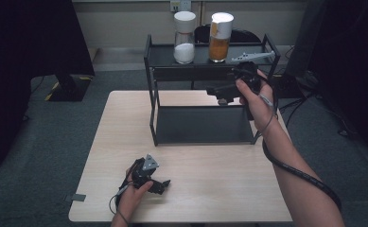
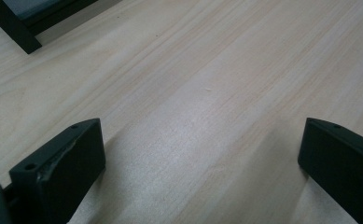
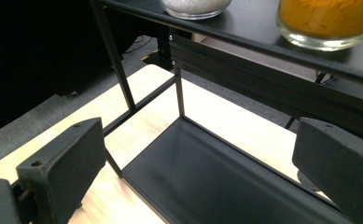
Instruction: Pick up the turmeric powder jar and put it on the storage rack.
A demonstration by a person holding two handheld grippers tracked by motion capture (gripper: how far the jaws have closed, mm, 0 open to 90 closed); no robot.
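Observation:
A black two-tier rack [image 1: 151, 71] stands at the back of the light wooden table [image 1: 125, 127]. Its top shelf carries a white-lidded jar of white powder [image 1: 184, 38] and a jar of orange powder [image 1: 220, 38]. My right gripper [image 1: 221, 94] hovers at the rack's right end, just below the top shelf, open and empty. In the right gripper view the right gripper [image 3: 198, 140] faces the bare lower shelf [image 3: 207, 182], with the white jar [image 3: 195, 5] and orange jar [image 3: 328, 21] above. My left gripper [image 1: 160, 185] rests low near the table's front left, and the left gripper [image 2: 200, 140] is open over bare wood.
A dark monitor stand [image 1: 68, 85] sits on the floor at the back left. Dark equipment and cables [image 1: 314, 80] lie to the right of the table. The rack's foot [image 2: 16, 23] is at the top left of the left gripper view.

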